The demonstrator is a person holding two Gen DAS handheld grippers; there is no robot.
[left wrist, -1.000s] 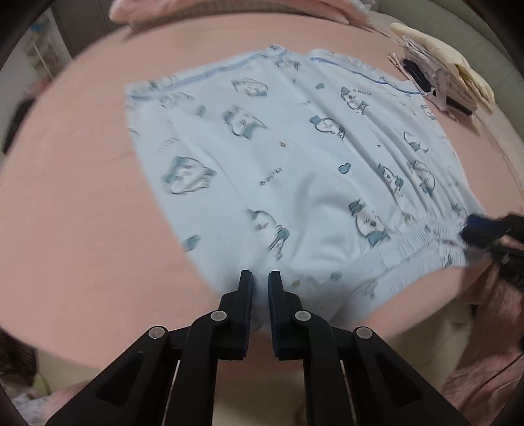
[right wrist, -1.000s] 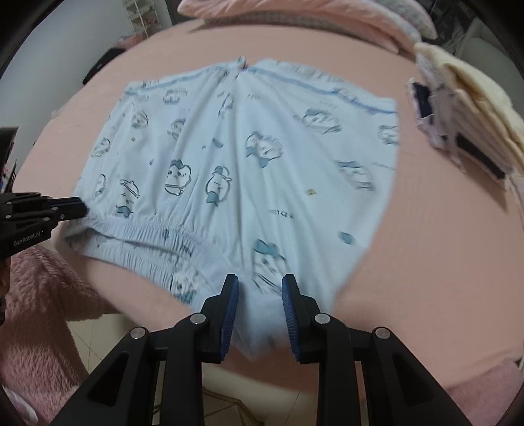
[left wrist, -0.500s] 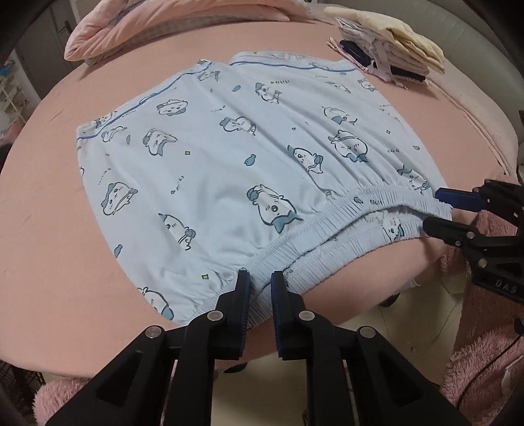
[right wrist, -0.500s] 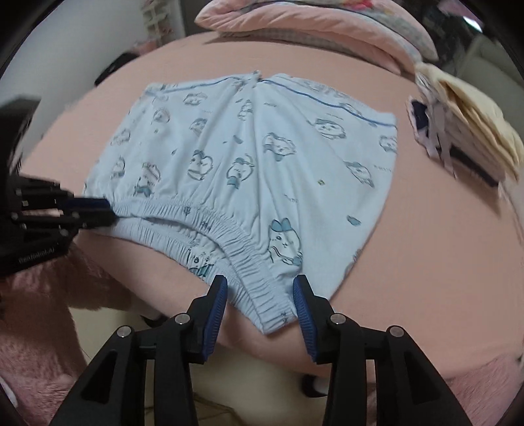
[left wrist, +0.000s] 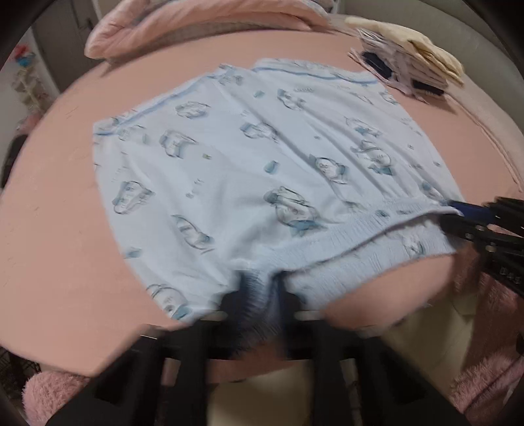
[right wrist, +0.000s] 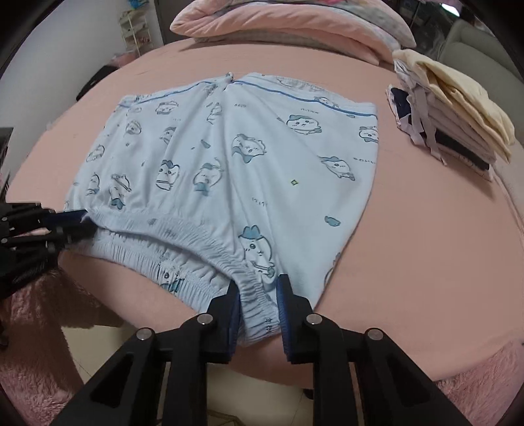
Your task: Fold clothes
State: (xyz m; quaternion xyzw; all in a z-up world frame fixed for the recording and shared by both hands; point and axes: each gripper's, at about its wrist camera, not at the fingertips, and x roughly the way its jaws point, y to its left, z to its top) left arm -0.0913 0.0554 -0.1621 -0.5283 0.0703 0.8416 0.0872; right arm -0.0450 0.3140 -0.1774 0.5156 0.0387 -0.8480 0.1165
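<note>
Light blue shorts (right wrist: pixel 235 170) with cartoon prints lie flat on the pink bed (right wrist: pixel 425 245), waistband toward me. They also show in the left wrist view (left wrist: pixel 262 183). My right gripper (right wrist: pixel 258 288) is open, its fingers on either side of the waistband's right corner. My left gripper (left wrist: pixel 260 291) is blurred at the waistband's left corner, with cloth between its fingers. It shows from the side in the right wrist view (right wrist: pixel 75 219), and the right gripper shows in the left wrist view (left wrist: pixel 465 213).
A stack of folded clothes (right wrist: pixel 448 111) sits at the back right of the bed. Pink pillows (right wrist: pixel 288 26) lie along the far edge. A fluffy pink rug (right wrist: pixel 39 311) lies on the floor below the near edge.
My right gripper's fingers have spread wider around the waistband corner. The left wrist view has shifted and blurred, with the left gripper still at the waistband's left corner.
</note>
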